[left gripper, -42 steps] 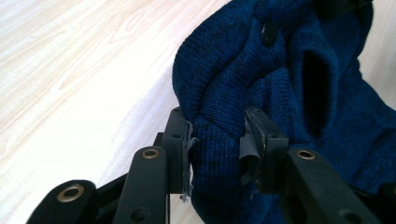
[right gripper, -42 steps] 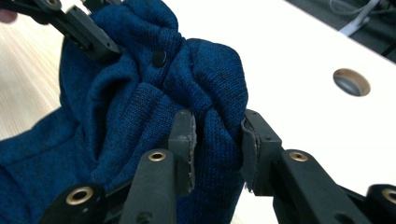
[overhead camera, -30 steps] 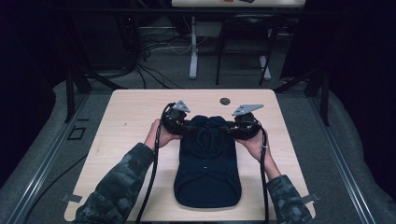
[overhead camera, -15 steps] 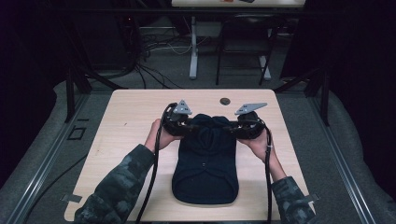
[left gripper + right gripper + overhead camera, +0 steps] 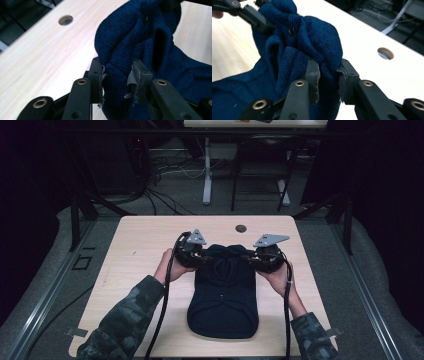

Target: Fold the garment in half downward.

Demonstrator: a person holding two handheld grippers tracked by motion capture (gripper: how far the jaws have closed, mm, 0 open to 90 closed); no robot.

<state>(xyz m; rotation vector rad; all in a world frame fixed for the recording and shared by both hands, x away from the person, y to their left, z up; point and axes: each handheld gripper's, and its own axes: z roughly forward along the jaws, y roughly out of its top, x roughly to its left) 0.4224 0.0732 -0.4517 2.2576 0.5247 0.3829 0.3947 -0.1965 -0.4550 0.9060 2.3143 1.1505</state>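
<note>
High view: 1 dark blue knitted garment [image 5: 223,295] lies on the light wooden table [image 5: 135,250], its long axis running from the person's side toward the far edge. 2 grippers hold its far end, the left gripper [image 5: 199,258] at the left corner and the right gripper [image 5: 251,258] at the right corner, level with each other and equally near the cloth. Left gripper view: both jaws are clenched on a bunched fold of the garment [image 5: 140,50], which rises up and away from the fingers. Right gripper view: the right gripper [image 5: 328,75] likewise pinches a thick fold of knit [image 5: 312,37]; the left gripper's jaws hold the cloth farther off. The near hem rests flat on the table, so any fold would likely carry the held end along the long axis toward the person. 1 round hole [image 5: 241,228] marks the table beyond the grippers.
</note>
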